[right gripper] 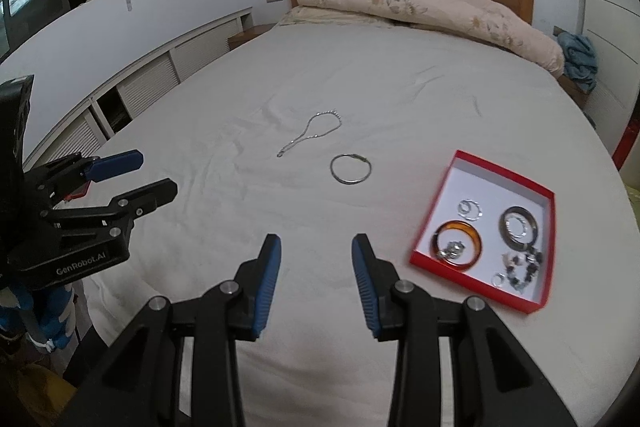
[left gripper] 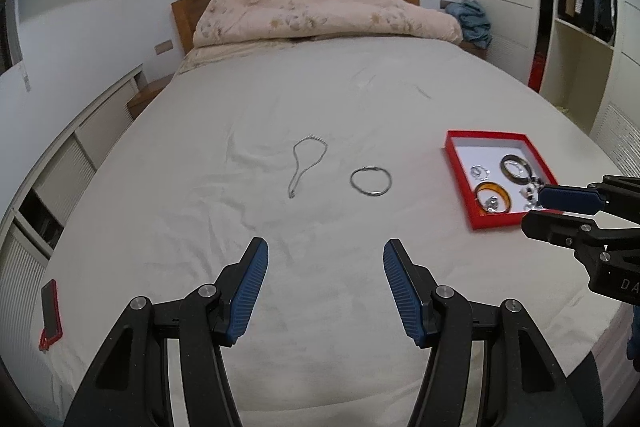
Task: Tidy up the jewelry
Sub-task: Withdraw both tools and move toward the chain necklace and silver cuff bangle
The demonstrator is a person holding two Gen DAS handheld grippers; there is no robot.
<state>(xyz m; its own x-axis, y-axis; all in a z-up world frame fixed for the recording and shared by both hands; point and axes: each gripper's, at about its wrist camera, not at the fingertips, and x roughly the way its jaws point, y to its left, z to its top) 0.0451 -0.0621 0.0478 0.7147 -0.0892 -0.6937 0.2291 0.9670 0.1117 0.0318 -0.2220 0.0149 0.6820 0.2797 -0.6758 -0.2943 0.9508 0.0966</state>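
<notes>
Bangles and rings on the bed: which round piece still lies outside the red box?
The plain silver bangle, on the bare sheet beside the chain necklace; the others sit inside the red box.

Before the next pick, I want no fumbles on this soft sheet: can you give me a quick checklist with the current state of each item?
1. Left gripper empty and open: ok.
2. Right gripper empty, nothing between its pads: ok.
3. Silver bangle lying flat on the sheet, apart from the chain: ok.
4. Silver chain untangled in one loose loop: ok.
5. Red box open, with bare floor left for more pieces: ok.
6. Chain's clasp closed: cannot tell, too small.
</notes>
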